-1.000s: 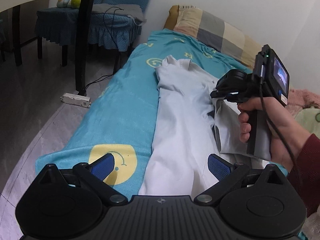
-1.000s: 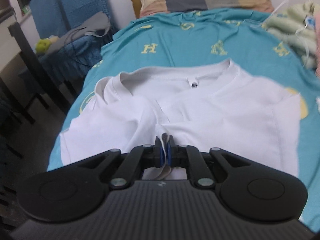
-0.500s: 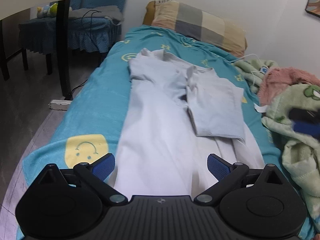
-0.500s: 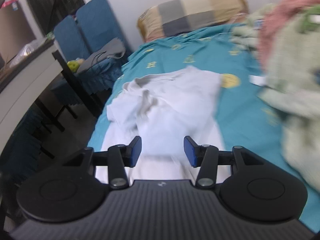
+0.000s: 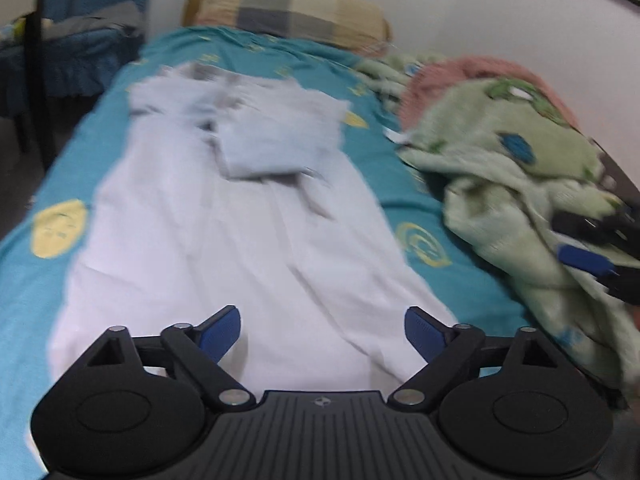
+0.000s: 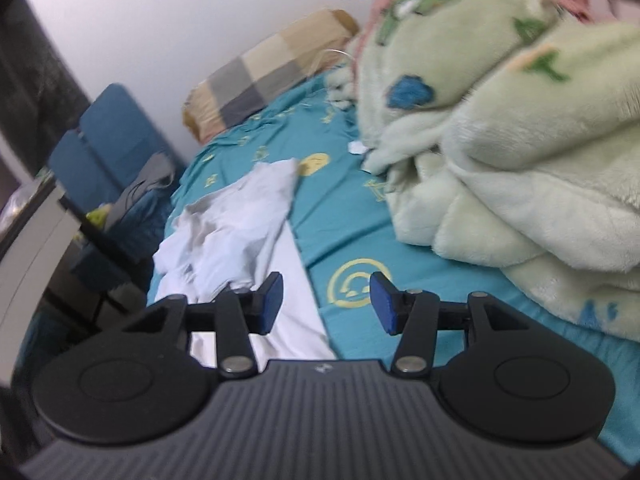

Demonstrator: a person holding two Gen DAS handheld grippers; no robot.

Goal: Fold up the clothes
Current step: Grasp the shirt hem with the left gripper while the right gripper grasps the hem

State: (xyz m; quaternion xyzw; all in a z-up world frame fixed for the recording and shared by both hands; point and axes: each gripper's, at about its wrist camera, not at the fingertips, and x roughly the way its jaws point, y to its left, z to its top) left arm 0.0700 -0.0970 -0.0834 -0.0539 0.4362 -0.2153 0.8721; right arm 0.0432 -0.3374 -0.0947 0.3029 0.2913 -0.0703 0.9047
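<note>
A white T-shirt (image 5: 224, 232) lies lengthwise on the teal bedsheet (image 5: 400, 200), its right sleeve folded in over the chest. My left gripper (image 5: 322, 330) is open and empty, hovering over the shirt's hem end. My right gripper (image 6: 325, 304) is open and empty, low over the sheet at the shirt's right edge (image 6: 256, 216); it also shows blurred at the right of the left wrist view (image 5: 596, 244).
A bulky green fleece blanket (image 6: 500, 152) with a pink one behind it is heaped on the bed's right side. A checked pillow (image 5: 288, 8) lies at the head. A blue chair (image 6: 108, 148) with grey clothing stands left of the bed.
My right gripper let go of the folded sleeve, opened, and swung back and right toward the blanket. My left gripper's view has shifted right along the hem; it stays open.
</note>
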